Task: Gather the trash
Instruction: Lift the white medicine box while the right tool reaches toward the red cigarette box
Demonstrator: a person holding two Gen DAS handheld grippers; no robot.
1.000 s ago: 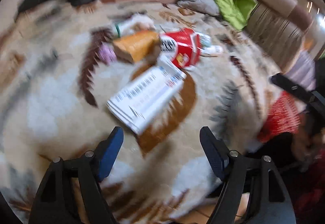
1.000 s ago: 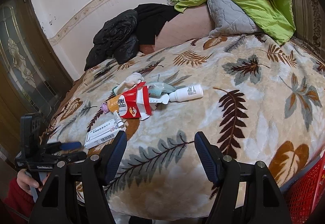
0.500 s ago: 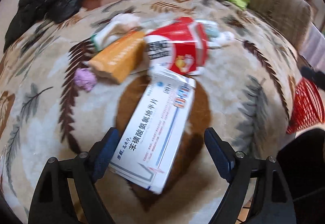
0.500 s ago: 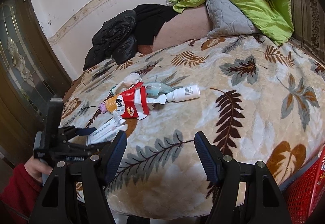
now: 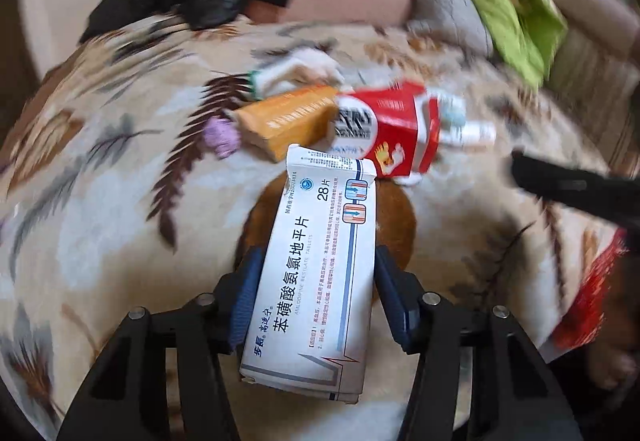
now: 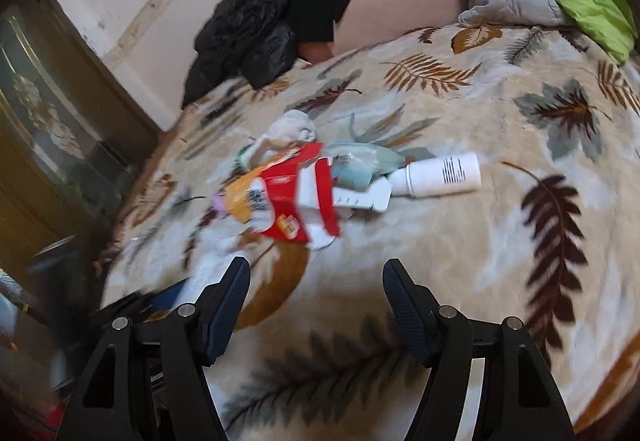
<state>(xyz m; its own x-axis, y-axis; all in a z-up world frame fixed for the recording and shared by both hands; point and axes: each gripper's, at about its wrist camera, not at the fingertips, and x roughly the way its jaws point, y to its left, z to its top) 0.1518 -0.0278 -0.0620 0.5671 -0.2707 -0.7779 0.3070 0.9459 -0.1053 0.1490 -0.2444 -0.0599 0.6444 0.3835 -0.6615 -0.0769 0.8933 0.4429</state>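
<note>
— Two sets of tongs in my feeds. On the left gripper (image 5: 316, 293) the jaws are closing with the white medicine box (image 5: 320, 273) between them; both blue pads sit flush against its long sides, so I read it as grasped.

— Where does that box lie?

— On the leaf-patterned blanket (image 5: 100, 201), its far end pointing to 12 o'clock, just short of the red carton (image 5: 394, 129). At 10 o'clock from the carton lies an orange box (image 5: 288, 119), touching it, with a small purple wad (image 5: 222, 135) at the box's 9 o'clock end.

— And your right side?

— My right gripper (image 6: 316, 301) stands wide apart, holding nothing, only blanket between the pads. The pile lies at its 12 o'clock; a white bottle (image 6: 440, 175) lies on its side at 1 o'clock.

— Anything unclear?

— Plenty is smeared. In the right view the medicine box and left tool, at 9 o'clock, are only a pale and dark blur. Whether the box's underside has left the blanket, I cannot tell. A red mesh basket (image 5: 588, 289) is cut off at the left view's 4 o'clock edge.
</note>
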